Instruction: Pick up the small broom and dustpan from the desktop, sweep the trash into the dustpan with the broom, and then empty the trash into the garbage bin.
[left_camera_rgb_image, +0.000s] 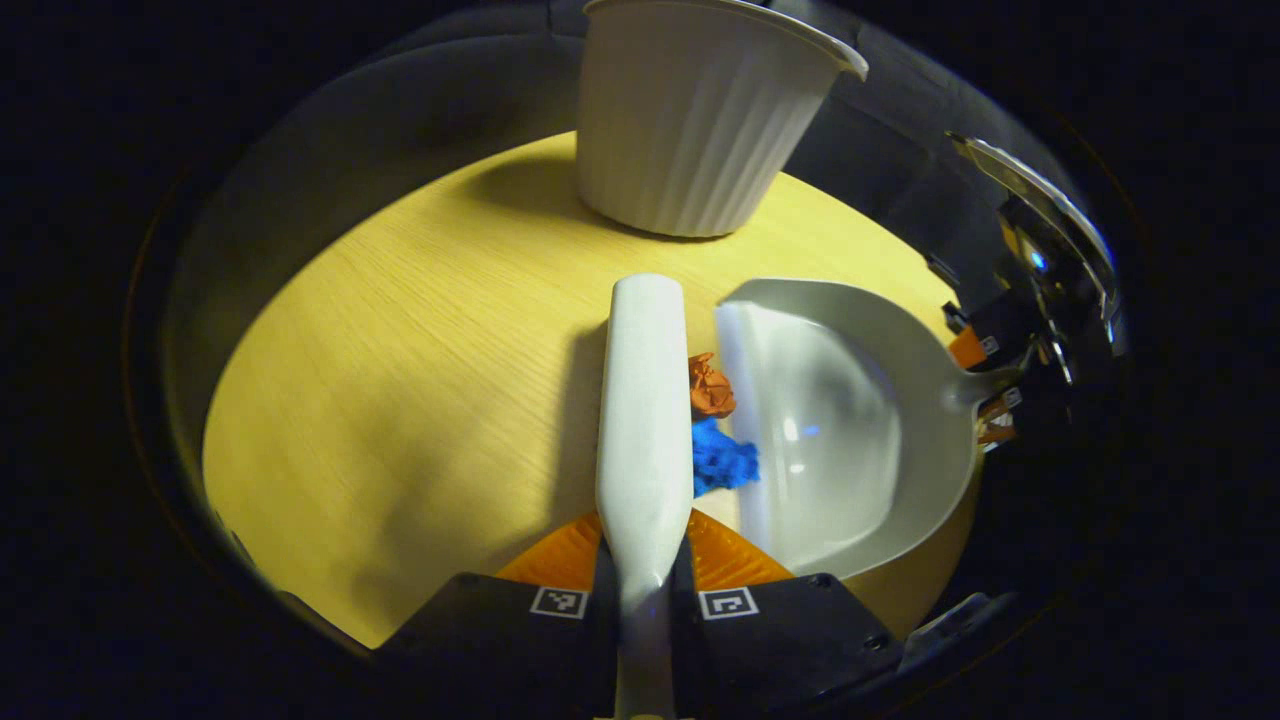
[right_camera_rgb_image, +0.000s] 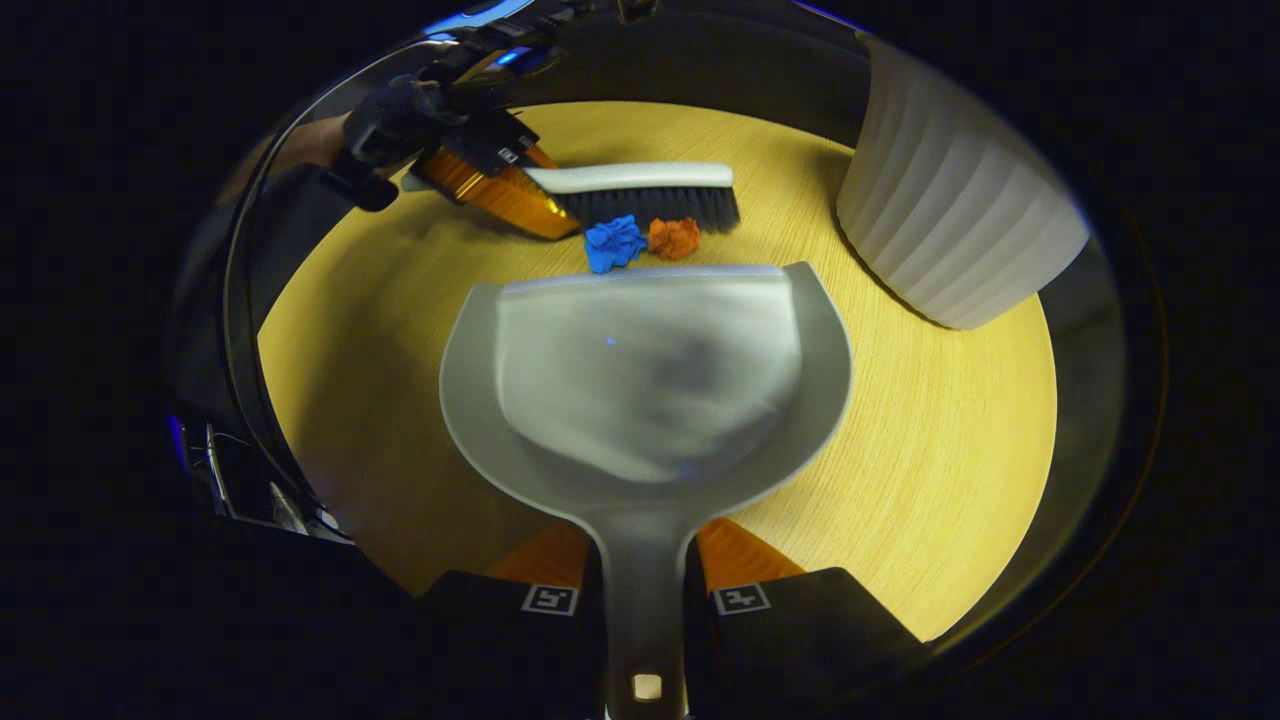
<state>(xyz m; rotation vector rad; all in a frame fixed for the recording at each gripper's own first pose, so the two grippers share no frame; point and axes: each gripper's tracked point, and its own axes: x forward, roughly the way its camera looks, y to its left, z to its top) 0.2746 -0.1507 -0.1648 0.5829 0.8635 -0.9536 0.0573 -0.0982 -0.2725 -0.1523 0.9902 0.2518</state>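
Note:
My left gripper (left_camera_rgb_image: 643, 590) is shut on the white broom (left_camera_rgb_image: 645, 400), whose head lies along the wooden desktop (left_camera_rgb_image: 400, 380). Right beside the broom sit an orange scrap (left_camera_rgb_image: 710, 385) and a blue scrap (left_camera_rgb_image: 722, 458), between it and the lip of the grey dustpan (left_camera_rgb_image: 850, 440). My right gripper (right_camera_rgb_image: 643, 590) is shut on the dustpan's handle (right_camera_rgb_image: 640, 570); the pan (right_camera_rgb_image: 650, 380) rests flat with its lip facing the blue scrap (right_camera_rgb_image: 612, 243) and orange scrap (right_camera_rgb_image: 674, 237). Behind them stands the broom (right_camera_rgb_image: 640, 195) with dark bristles, held by the left gripper (right_camera_rgb_image: 480, 160).
A white ribbed garbage bin (left_camera_rgb_image: 690, 110) stands at the far side of the desktop, close beyond the broom's tip; in the right gripper view the bin (right_camera_rgb_image: 950, 230) is at the upper right. The desktop's edge runs near the dustpan's handle side.

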